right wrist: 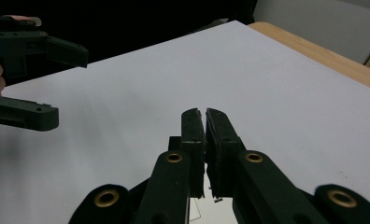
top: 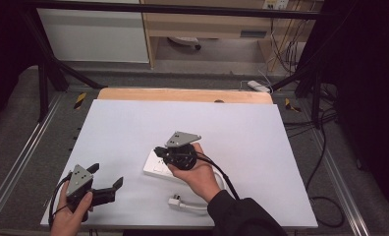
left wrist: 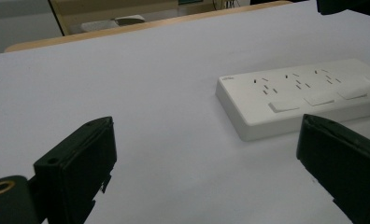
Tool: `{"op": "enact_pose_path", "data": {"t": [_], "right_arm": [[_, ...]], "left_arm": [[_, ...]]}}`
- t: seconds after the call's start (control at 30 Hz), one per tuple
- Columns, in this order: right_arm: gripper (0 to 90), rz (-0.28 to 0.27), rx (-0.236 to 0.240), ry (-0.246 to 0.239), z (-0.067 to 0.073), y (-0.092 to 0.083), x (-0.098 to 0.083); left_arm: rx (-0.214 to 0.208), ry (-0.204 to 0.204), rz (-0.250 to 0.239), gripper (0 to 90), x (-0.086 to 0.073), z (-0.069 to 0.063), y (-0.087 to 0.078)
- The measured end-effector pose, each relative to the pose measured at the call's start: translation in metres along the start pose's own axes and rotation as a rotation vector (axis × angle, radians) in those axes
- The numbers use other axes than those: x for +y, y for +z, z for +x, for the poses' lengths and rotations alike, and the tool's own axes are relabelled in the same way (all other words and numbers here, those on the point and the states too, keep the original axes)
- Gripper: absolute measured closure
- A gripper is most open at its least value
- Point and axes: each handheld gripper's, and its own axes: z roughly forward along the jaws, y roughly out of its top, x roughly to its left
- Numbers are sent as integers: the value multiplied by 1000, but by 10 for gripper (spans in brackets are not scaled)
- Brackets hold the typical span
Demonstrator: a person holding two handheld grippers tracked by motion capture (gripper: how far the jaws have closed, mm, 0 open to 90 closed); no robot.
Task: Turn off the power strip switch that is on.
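Power strip (left wrist: 309,95): smooth white plastic. Table sheet (top: 133,123): matt white; wood edge behind (top: 182,94). Tools: matt black.

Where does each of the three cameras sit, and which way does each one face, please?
High view: above the person's side, looking forward and down on the white table; both hands show.
Left gripper view: rides the left tongs, open, facing the power strip.
Right gripper view: rides the right tongs, shut, facing across the table.
Shared: the left tongs show in the high and right gripper views.
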Motion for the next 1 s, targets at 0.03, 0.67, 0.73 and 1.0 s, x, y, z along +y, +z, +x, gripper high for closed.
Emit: {"op": "enact_pose_path", "data": {"t": [0.03,0.67,0.73,1.0], "right_arm": [[867,3,0,1,0,1,-1],[898,50,34,-2,0,13,-10],[900,56,37,1,-1,14,-11],[900,76,50,0,-1,18,-15]], "left_arm": [[0,0,0,48,0,0,0],[-5,1,4,48,0,0,0],[-4,0,0,48,0,0,0],[-6,2,0,48,0,0,0]]}}
